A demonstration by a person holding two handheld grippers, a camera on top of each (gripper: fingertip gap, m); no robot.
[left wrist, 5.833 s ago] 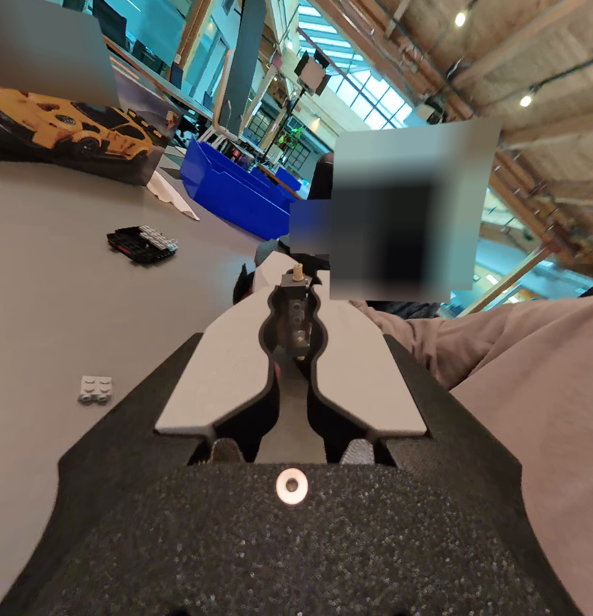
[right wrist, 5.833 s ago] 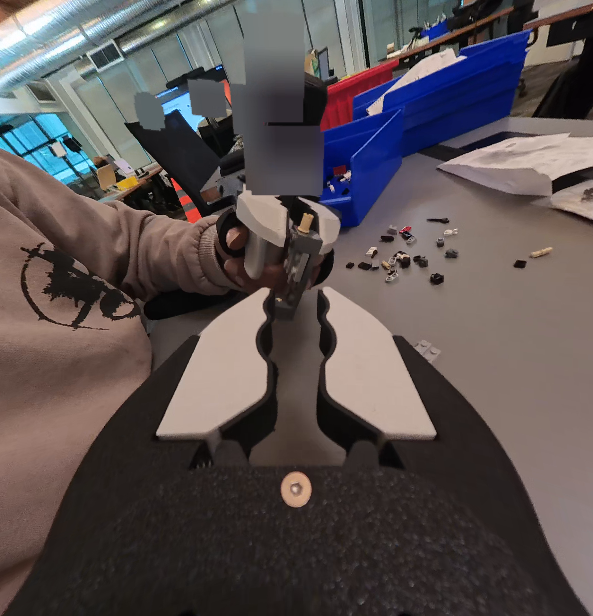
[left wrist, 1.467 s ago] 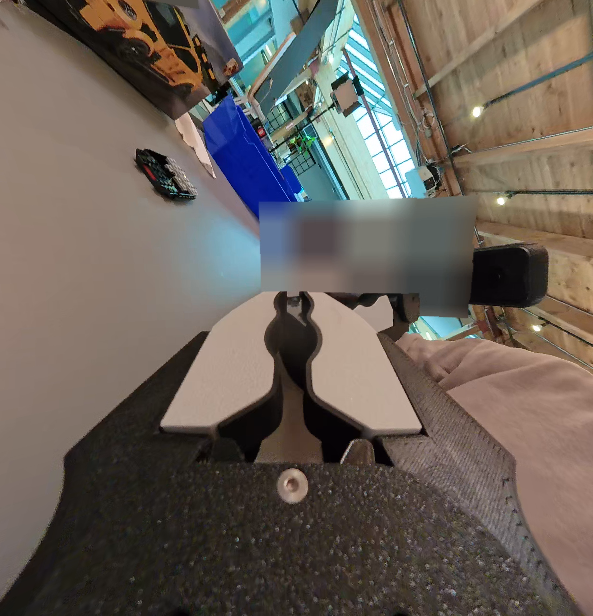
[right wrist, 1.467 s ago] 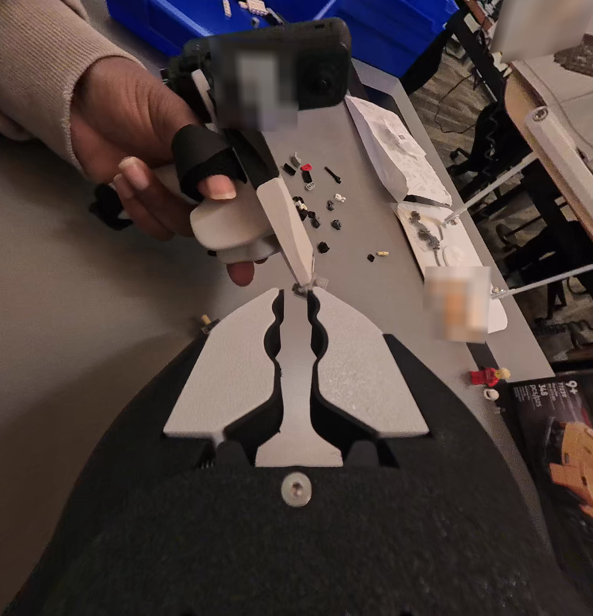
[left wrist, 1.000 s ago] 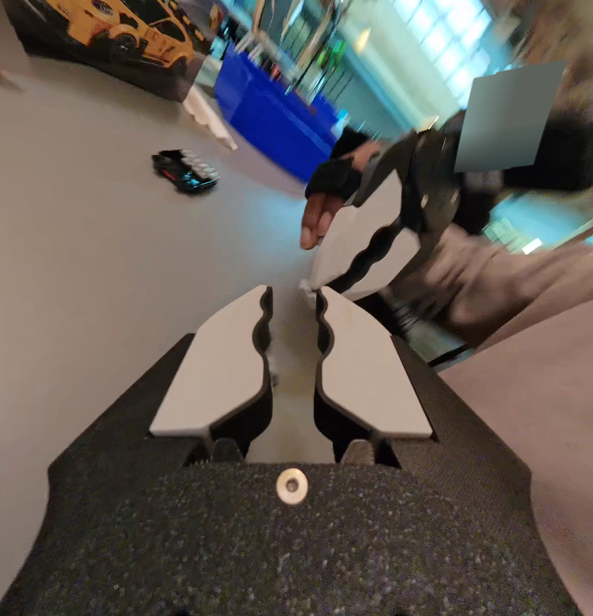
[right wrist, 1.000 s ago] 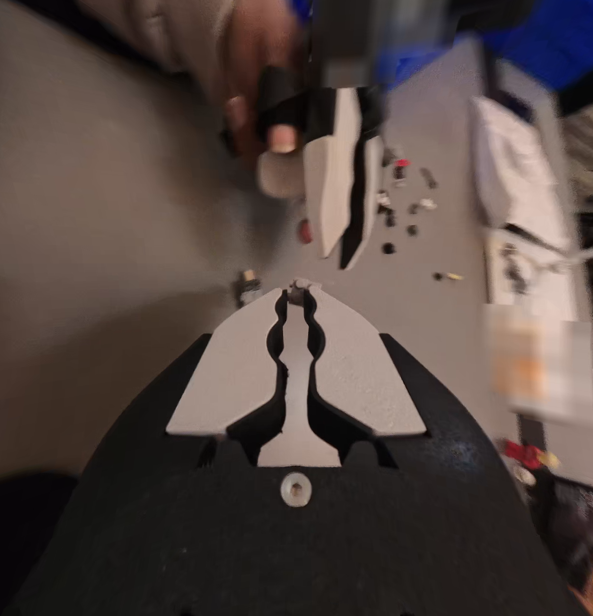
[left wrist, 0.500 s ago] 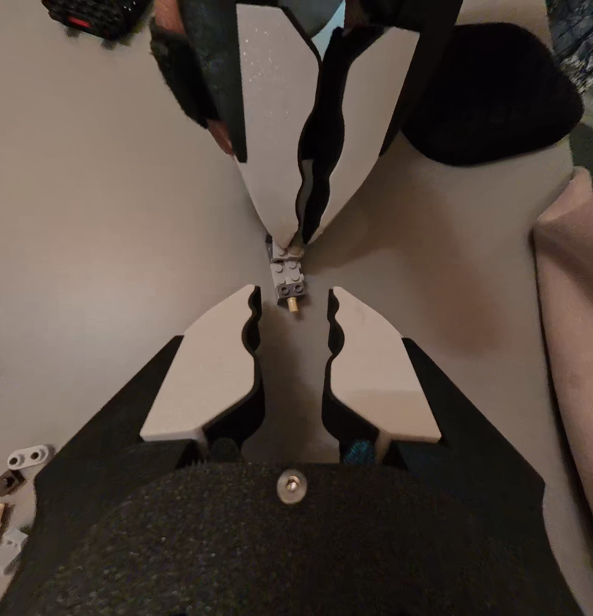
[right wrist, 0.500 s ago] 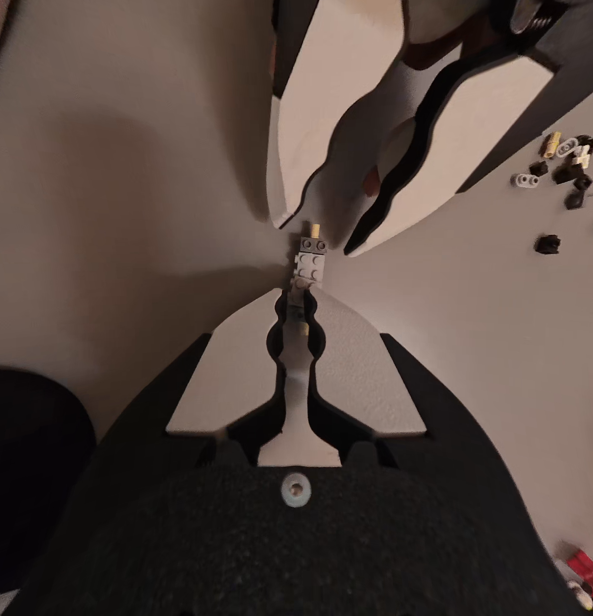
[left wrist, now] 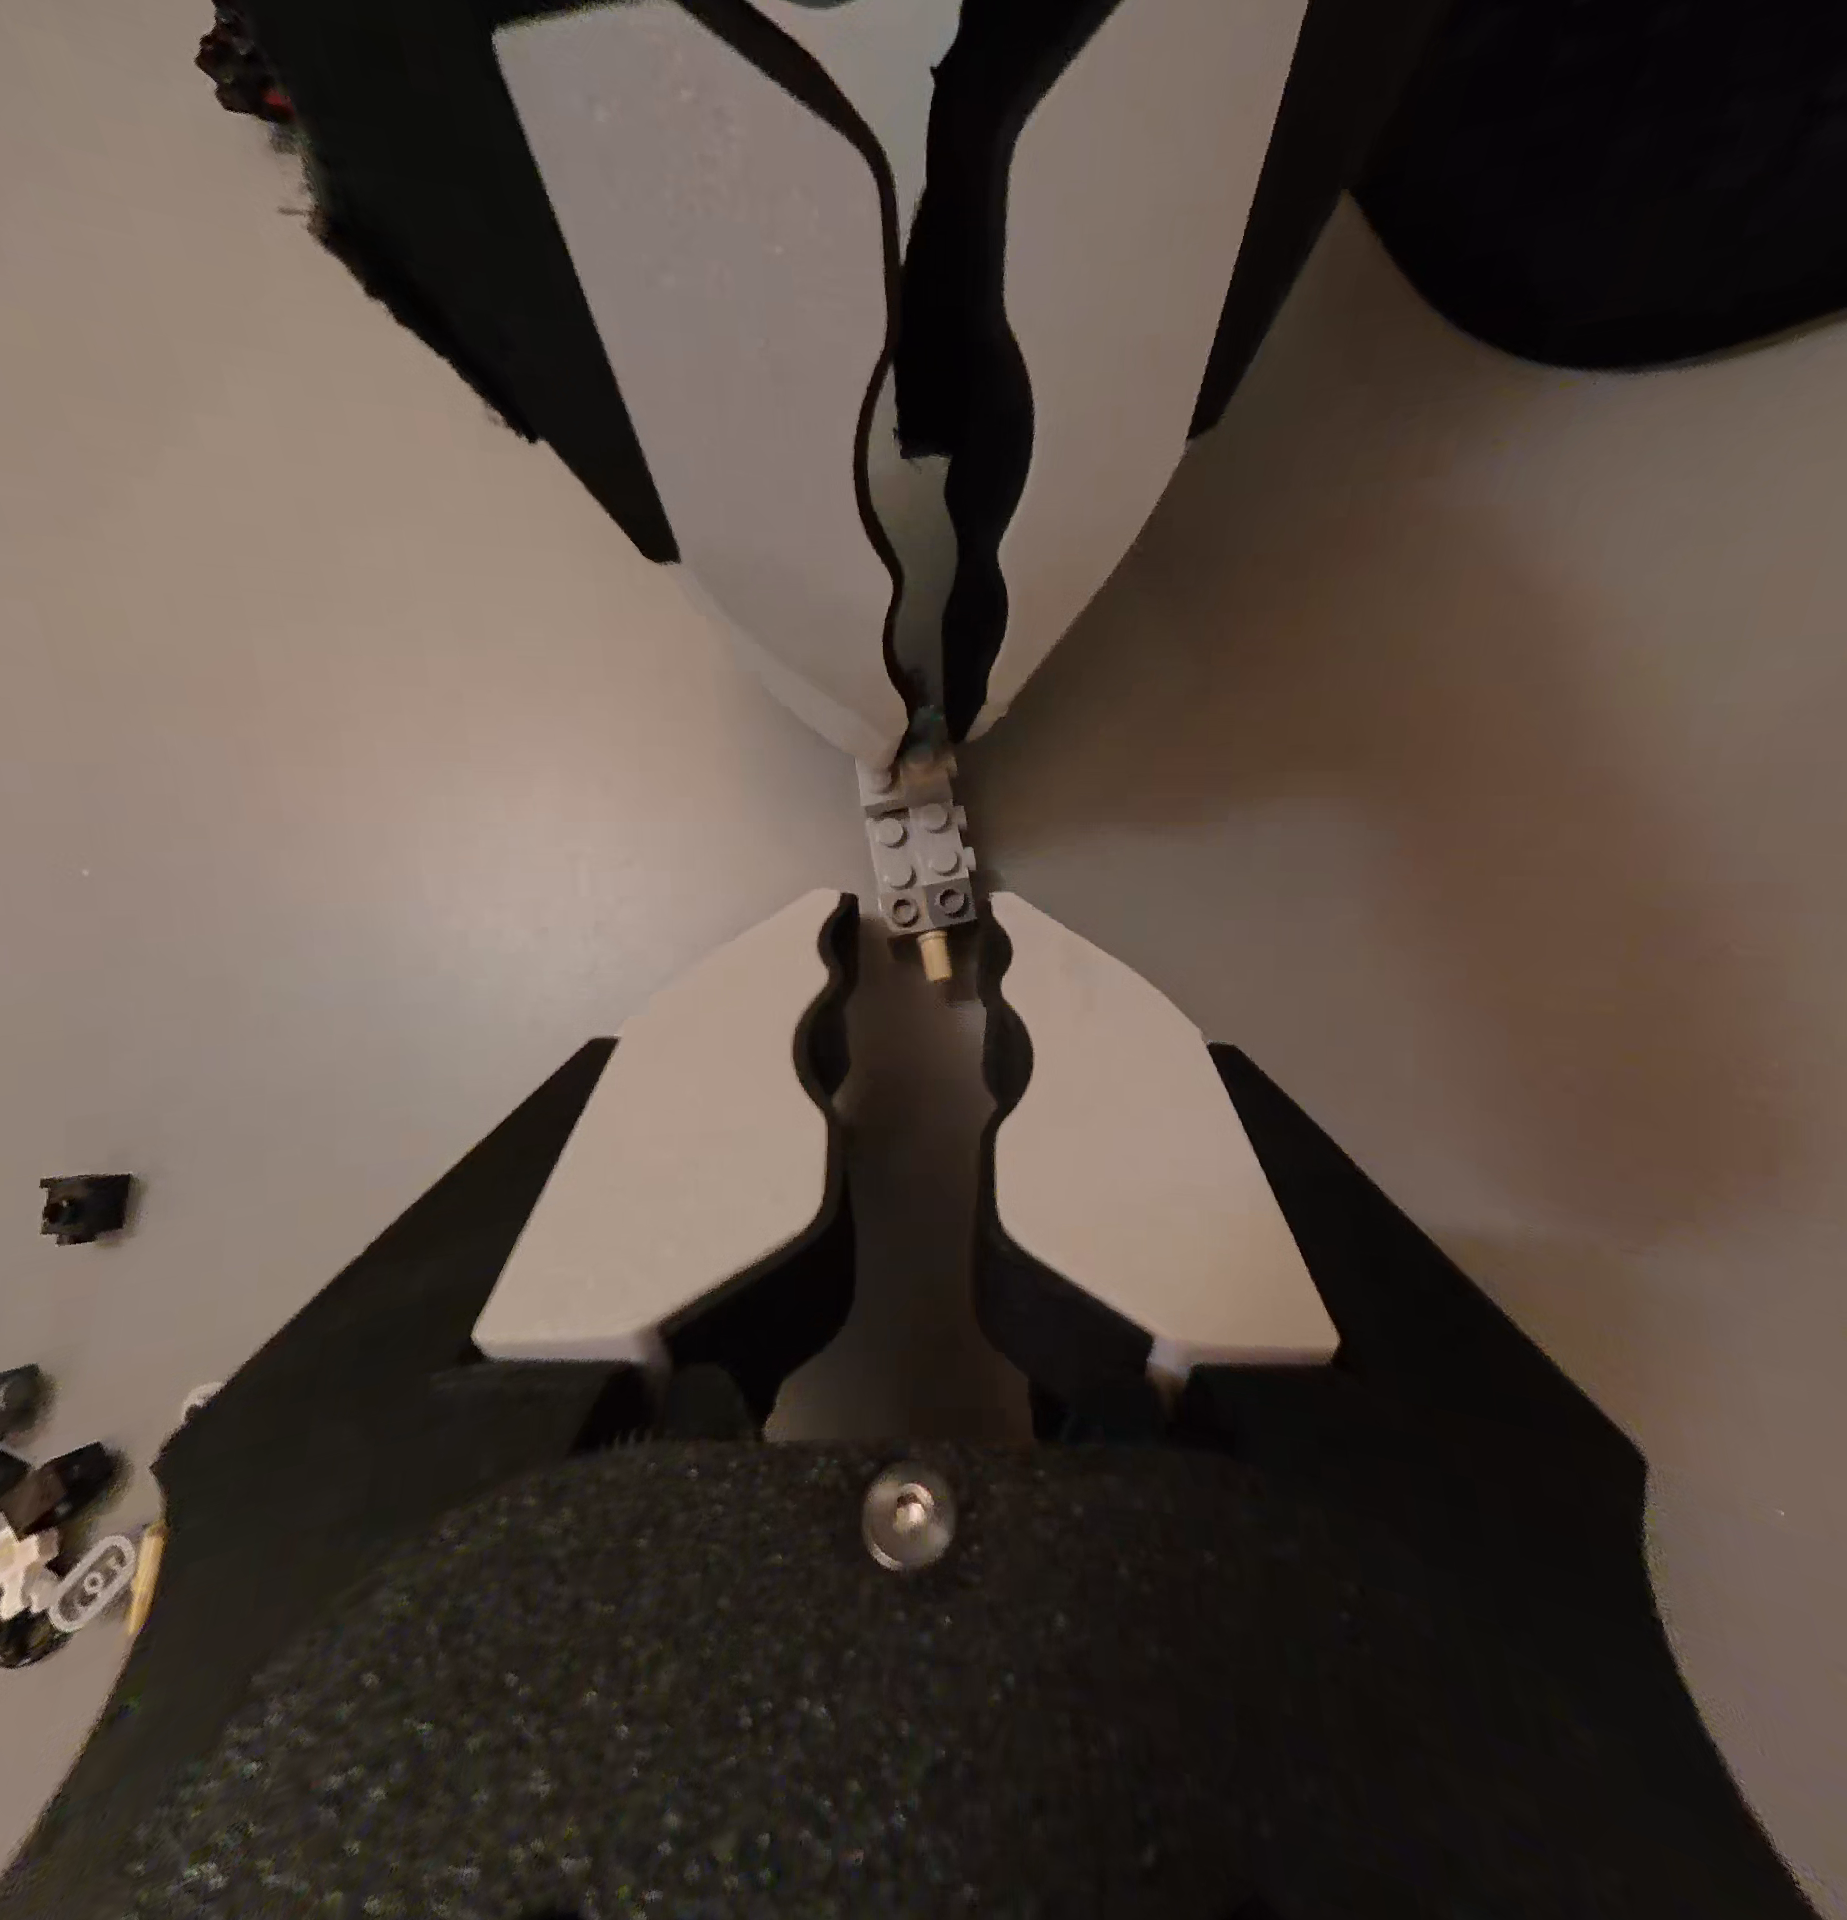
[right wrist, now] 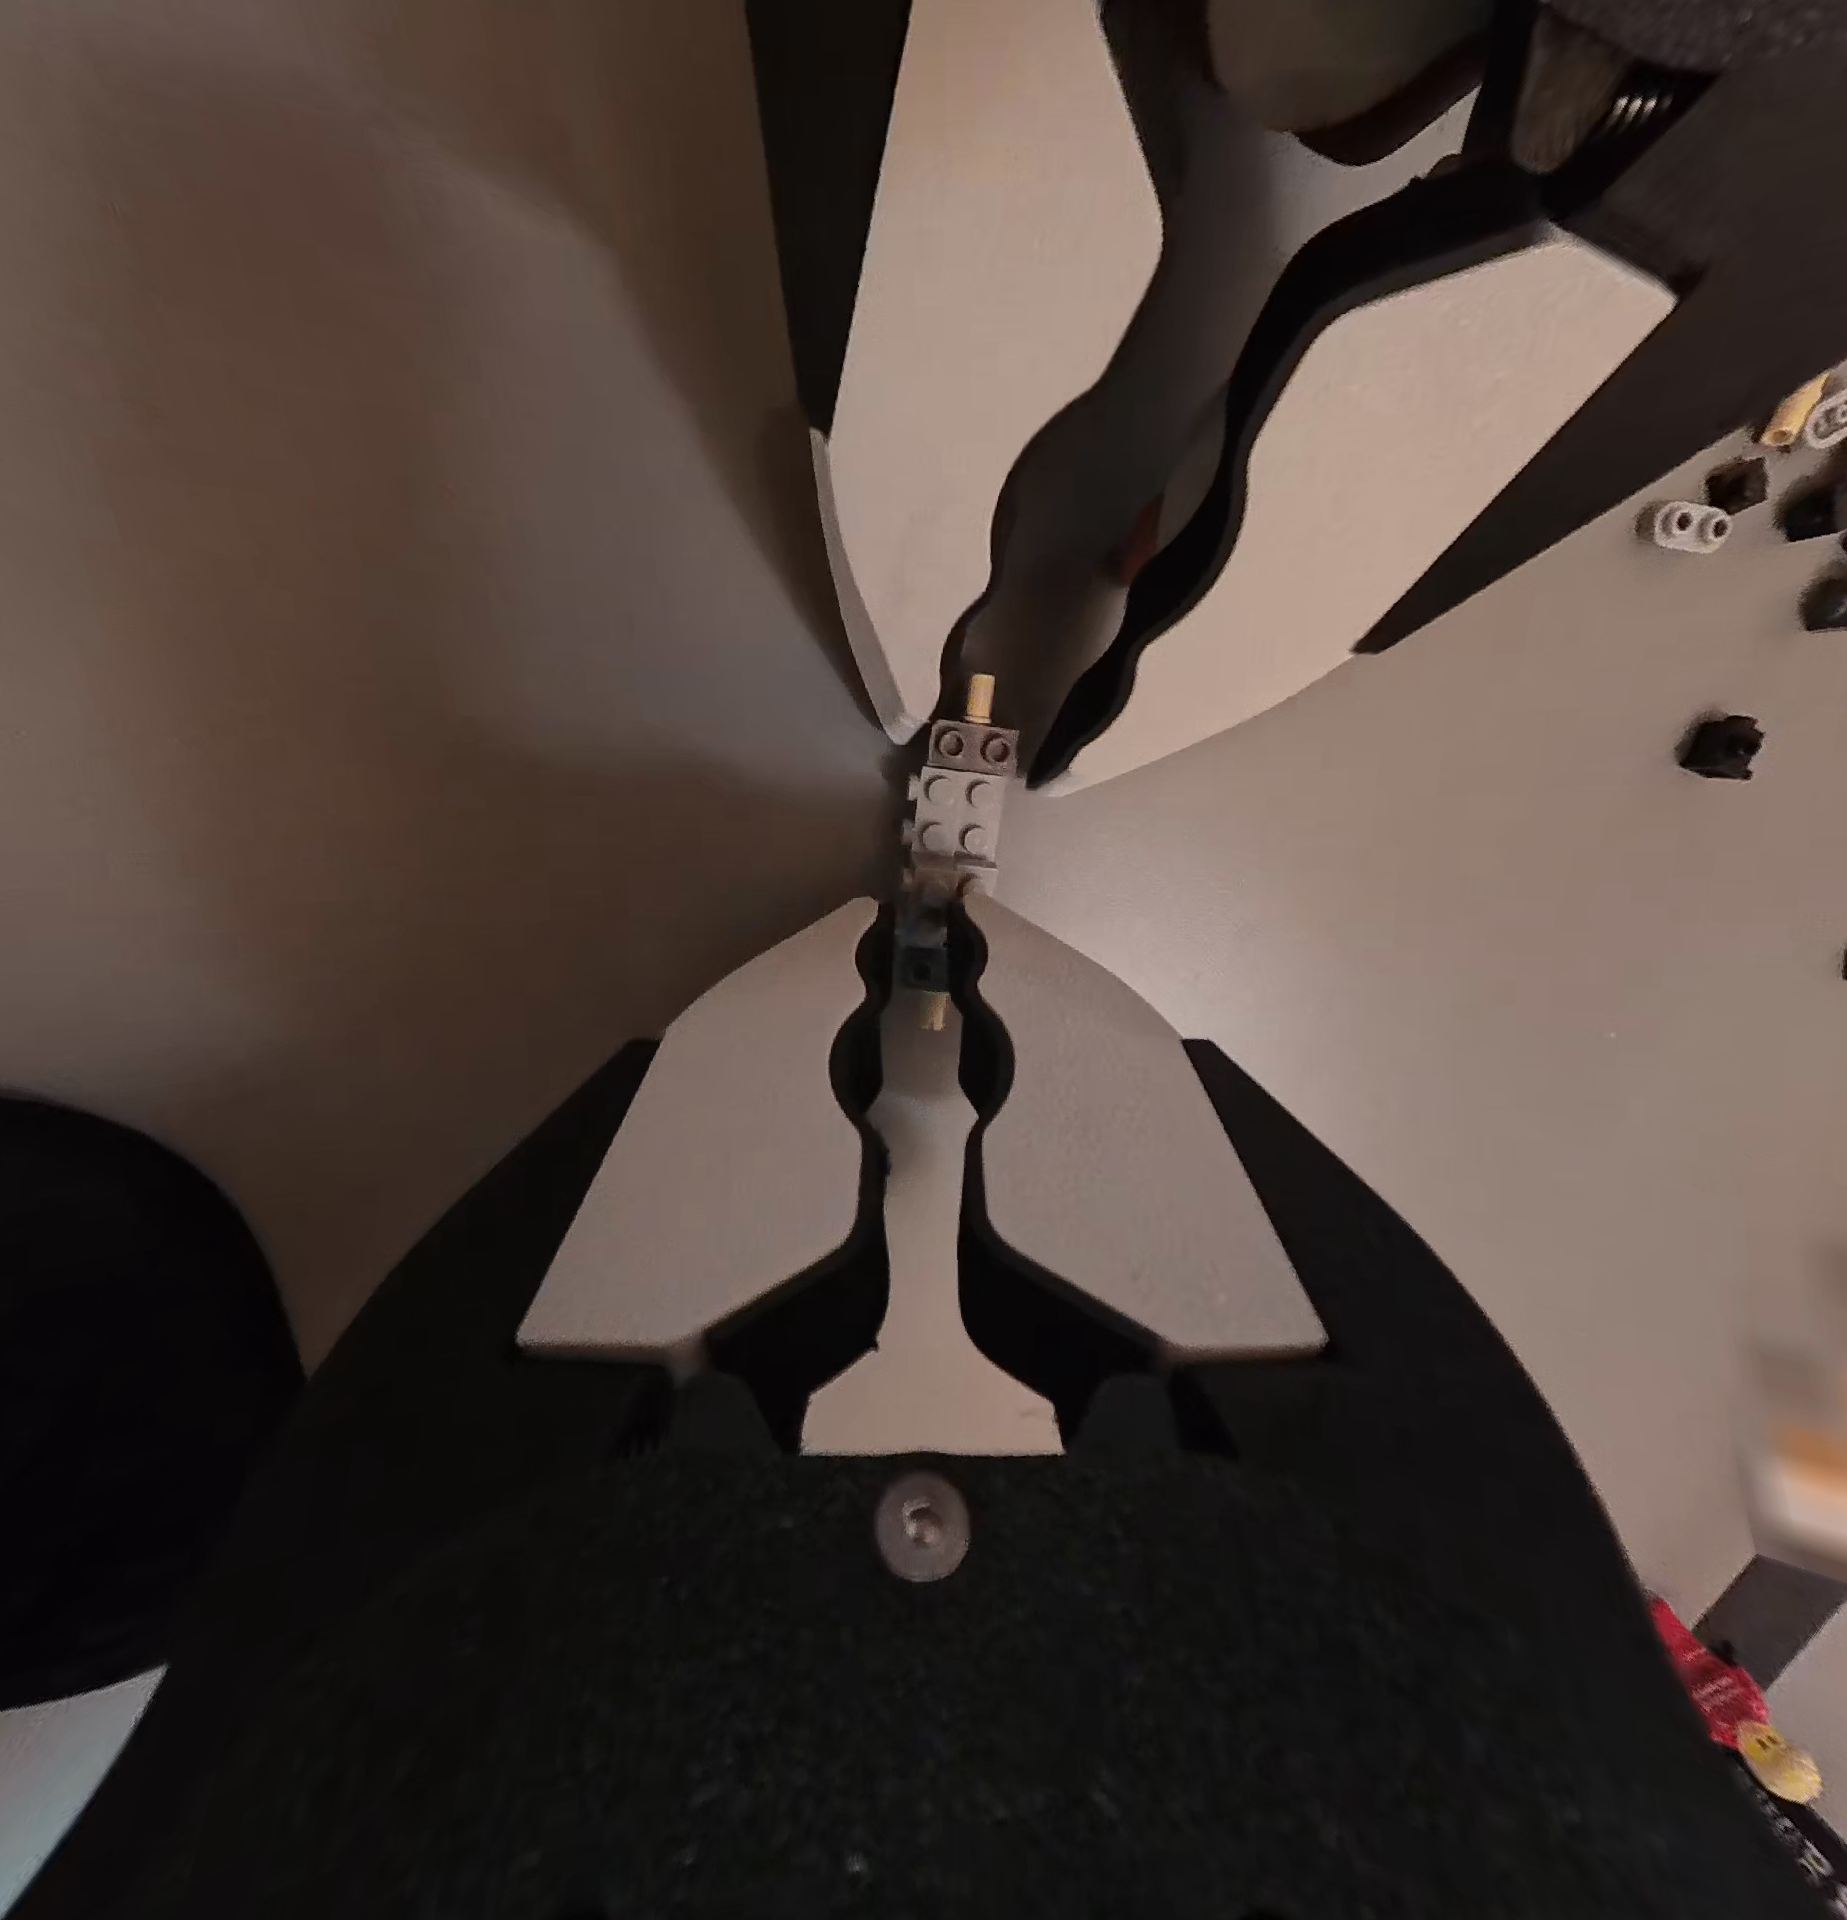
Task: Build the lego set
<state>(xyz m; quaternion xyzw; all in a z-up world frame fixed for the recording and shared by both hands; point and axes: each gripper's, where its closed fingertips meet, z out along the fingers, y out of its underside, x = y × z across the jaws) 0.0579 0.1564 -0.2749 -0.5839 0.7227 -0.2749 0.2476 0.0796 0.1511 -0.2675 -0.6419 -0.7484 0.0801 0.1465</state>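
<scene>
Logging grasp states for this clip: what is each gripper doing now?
Left gripper: open around the grey lego assembly.
Right gripper: closed on its far end.

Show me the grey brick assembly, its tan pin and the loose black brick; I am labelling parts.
grey brick assembly (left wrist: 921, 844): left wrist view, on its studded top.
tan pin (left wrist: 937, 952): left wrist view, on its shaft.
loose black brick (left wrist: 86, 1203): left wrist view, on its body.

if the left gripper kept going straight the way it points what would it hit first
Probably the small grey lego assembly: its tan-pegged end sits right between the open left gripper tips. Just past it are the tips of the right gripper, shut on the far end. How high the jaws are above the table is unclear.
</scene>
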